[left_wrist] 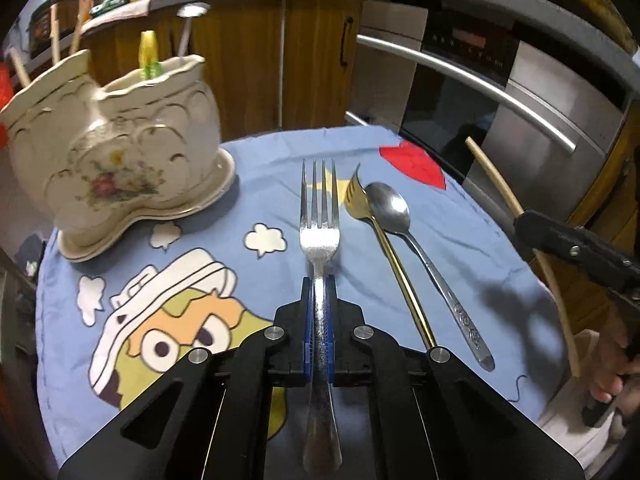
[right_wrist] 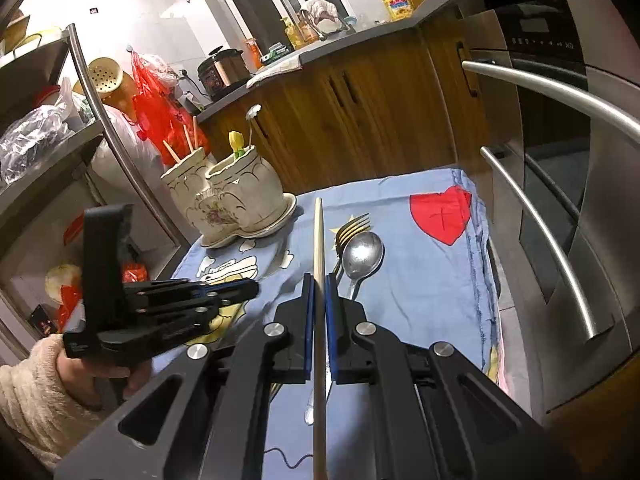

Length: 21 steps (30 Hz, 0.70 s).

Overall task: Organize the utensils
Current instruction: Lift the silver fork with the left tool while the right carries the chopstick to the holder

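Trouble could come at the ceramic holder (left_wrist: 120,148): left gripper (left_wrist: 319,300) is clamped on the silver fork (left_wrist: 320,216), right gripper (right_wrist: 319,296) on a chopstick (right_wrist: 319,240) — thin handles may twist and miss. Gold fork (left_wrist: 356,196) and spoon (left_wrist: 388,208) wait on the cloth (left_wrist: 460,232).

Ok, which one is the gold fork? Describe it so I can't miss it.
On the blue cartoon cloth, right of the fork in the left hand-held gripper, two loose utensils lie touching. The gold fork is the yellow one, against the silver spoon.
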Tool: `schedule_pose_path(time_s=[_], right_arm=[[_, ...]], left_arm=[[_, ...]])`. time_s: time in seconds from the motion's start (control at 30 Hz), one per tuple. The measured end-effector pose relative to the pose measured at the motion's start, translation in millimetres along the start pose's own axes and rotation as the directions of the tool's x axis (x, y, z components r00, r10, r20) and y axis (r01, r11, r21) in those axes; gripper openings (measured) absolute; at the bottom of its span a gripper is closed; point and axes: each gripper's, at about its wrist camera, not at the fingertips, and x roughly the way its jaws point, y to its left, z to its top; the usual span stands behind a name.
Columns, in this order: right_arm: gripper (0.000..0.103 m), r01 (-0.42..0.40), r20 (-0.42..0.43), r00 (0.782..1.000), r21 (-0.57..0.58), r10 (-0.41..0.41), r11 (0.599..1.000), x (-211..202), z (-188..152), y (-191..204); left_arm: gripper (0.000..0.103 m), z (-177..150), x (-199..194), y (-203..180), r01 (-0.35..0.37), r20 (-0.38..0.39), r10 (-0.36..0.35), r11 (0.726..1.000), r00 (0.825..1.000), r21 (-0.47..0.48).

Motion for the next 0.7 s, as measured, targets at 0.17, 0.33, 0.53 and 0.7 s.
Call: schedule_pose_path(time_s=[0.17, 0.33, 0.53, 0.7], right_arm=[[0.005, -0.001, 0.014, 1.0, 0.025, 0.0, 1.0, 1.8, 2.9, 0.0], [0.005, 0.001, 0.041, 0.999, 0.025, -0.002, 1.0, 6.7, 19.7, 12.7], [0.005, -0.039, 0.111, 0.993, -0.057, 0.046, 0.998, 19.7, 55.9, 48.1], [0.005, -0.086, 0.185, 0.977, -0.124, 0.108, 0.989, 40.0, 94.1, 78.2]], left_arm=[[0.005, -2.1, -22.0, 11.7, 0.027, 0.044, -0.025, 0.999, 0.999, -0.029], [0.005, 5.4, -57.3, 30.0, 0.051, 0.137, -0.043, 0.997, 0.99, -0.053], [0.005, 26.2, -102.4, 56.6, 0.041, 0.261, -0.022, 0.997, 0.965, -0.066], [0.005, 59.5, -139.1, 94.8, 0.01, 0.386, 0.034, 0.994, 0.922, -0.11]])
